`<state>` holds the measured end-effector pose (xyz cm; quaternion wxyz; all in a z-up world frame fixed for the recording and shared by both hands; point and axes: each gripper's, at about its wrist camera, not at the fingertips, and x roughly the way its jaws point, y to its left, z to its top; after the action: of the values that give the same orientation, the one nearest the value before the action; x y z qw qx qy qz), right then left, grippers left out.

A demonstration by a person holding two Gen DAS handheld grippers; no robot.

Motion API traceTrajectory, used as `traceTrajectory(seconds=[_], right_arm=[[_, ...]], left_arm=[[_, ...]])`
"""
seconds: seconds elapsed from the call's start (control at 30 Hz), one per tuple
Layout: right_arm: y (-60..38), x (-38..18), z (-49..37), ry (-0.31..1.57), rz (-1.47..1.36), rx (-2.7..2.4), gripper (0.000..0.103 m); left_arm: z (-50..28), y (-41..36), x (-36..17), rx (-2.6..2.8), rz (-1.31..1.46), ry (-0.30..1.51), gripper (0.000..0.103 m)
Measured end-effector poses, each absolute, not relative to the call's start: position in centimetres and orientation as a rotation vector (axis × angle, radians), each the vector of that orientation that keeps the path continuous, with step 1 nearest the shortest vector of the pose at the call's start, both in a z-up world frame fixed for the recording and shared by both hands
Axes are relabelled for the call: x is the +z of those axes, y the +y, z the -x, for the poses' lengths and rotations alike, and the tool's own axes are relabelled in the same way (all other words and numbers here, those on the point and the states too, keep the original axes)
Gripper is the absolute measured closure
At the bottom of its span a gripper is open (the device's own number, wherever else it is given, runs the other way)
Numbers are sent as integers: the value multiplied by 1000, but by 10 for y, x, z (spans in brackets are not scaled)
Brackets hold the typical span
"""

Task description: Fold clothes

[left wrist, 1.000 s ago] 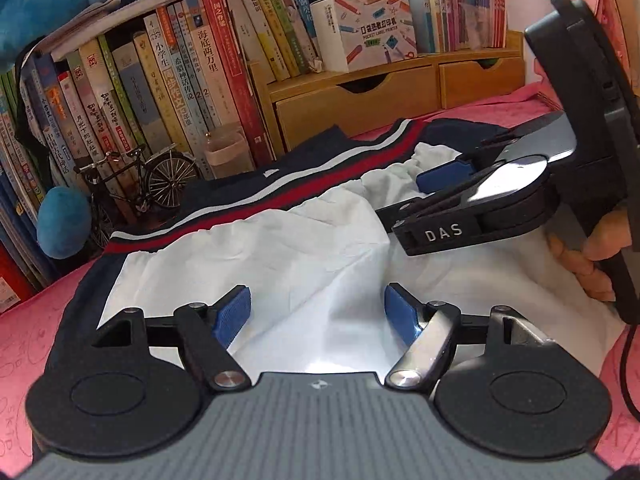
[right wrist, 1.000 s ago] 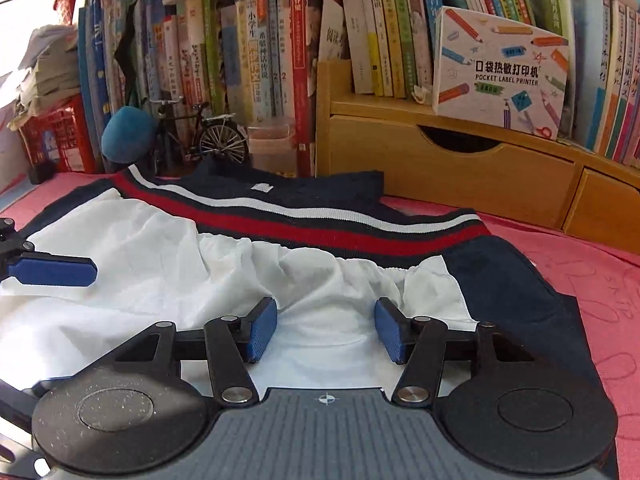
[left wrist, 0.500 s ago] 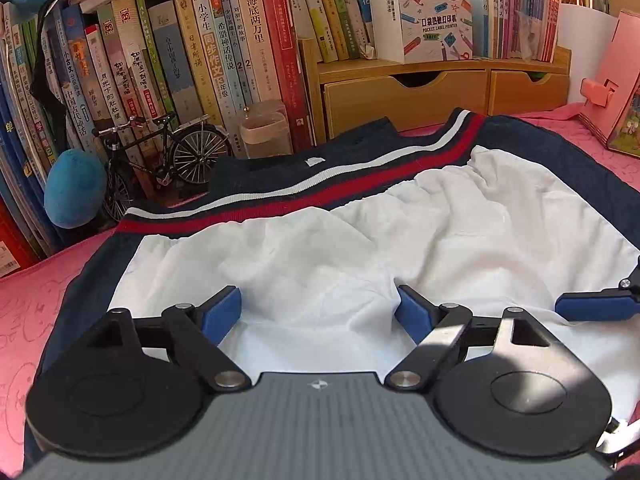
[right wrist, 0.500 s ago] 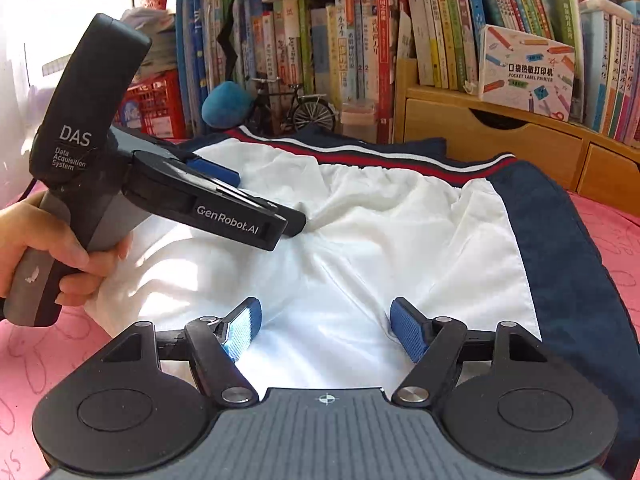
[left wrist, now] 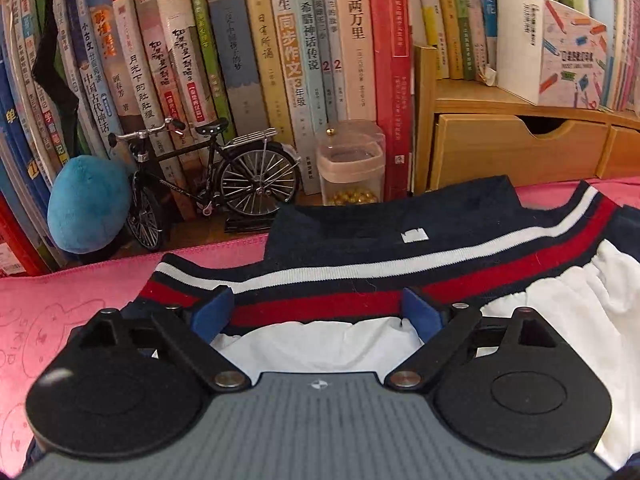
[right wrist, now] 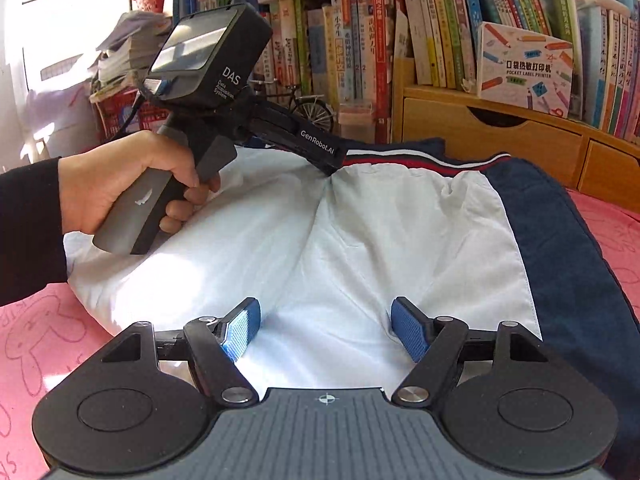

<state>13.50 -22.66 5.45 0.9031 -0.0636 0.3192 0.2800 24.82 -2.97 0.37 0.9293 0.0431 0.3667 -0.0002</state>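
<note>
Left tool (right wrist: 334,166) marked "DAS", "GenRobot.AI"; box (right wrist: 526,70) reads "POCKET LABEL PRINTER"

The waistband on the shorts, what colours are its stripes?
The waistband is navy with a white stripe and a red stripe, clearest in the left wrist view.

I see a pink cloth-covered surface (left wrist: 60,304); on it, white-and-navy shorts (right wrist: 380,232) spread flat, striped waistband toward the books.

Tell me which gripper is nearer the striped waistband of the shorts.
Left. The left gripper sits at the striped waistband, jaws open astride it. The right gripper hangs open over the white fabric, well short of the band.
</note>
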Motion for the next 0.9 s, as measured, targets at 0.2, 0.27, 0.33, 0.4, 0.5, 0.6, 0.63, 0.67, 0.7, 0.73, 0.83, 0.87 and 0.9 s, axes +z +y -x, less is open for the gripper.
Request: traceTrajectory(seconds=[0.2, 0.27, 0.33, 0.4, 0.5, 0.6, 0.63, 0.67, 0.7, 0.73, 0.83, 0.87, 0.9], right_arm=[[-226, 54, -134, 660, 137, 576, 29], [-225, 54, -134, 659, 140, 574, 28], [-225, 54, -134, 660, 142, 571, 27], [-224, 54, -134, 660, 143, 565, 25], [-222, 54, -135, 660, 148, 551, 22], [-223, 57, -132, 662, 90, 513, 21], [-224, 62, -126, 663, 42, 501, 21], [-225, 69, -117, 666, -18, 495, 20], [-225, 76, -108, 655, -56, 523, 21], [-223, 83, -98, 632, -53, 571, 20], [-203, 88, -84, 600, 112, 550, 17], [-199, 86, -83, 606, 158, 525, 17], [-202, 80, -87, 628, 173, 494, 17]], left_arm=[[-184, -23, 41, -152, -52, 654, 36], [-141, -24, 47, -206, -110, 618, 33], [-102, -22, 41, -213, -162, 605, 31], [-74, -14, 27, -183, -192, 627, 31], [-55, 8, 3, -80, -210, 681, 28], [-49, 30, -3, -5, -166, 668, 19], [-48, 33, -3, 8, -148, 671, 19], [-48, 33, -3, 21, -147, 668, 19], [-46, 30, -4, 31, -165, 657, 19], [-45, 27, -4, 41, -183, 647, 19], [-45, 30, -5, 39, -168, 646, 19], [-46, 35, -5, 31, -141, 652, 19], [-47, 38, -5, 28, -120, 657, 17]])
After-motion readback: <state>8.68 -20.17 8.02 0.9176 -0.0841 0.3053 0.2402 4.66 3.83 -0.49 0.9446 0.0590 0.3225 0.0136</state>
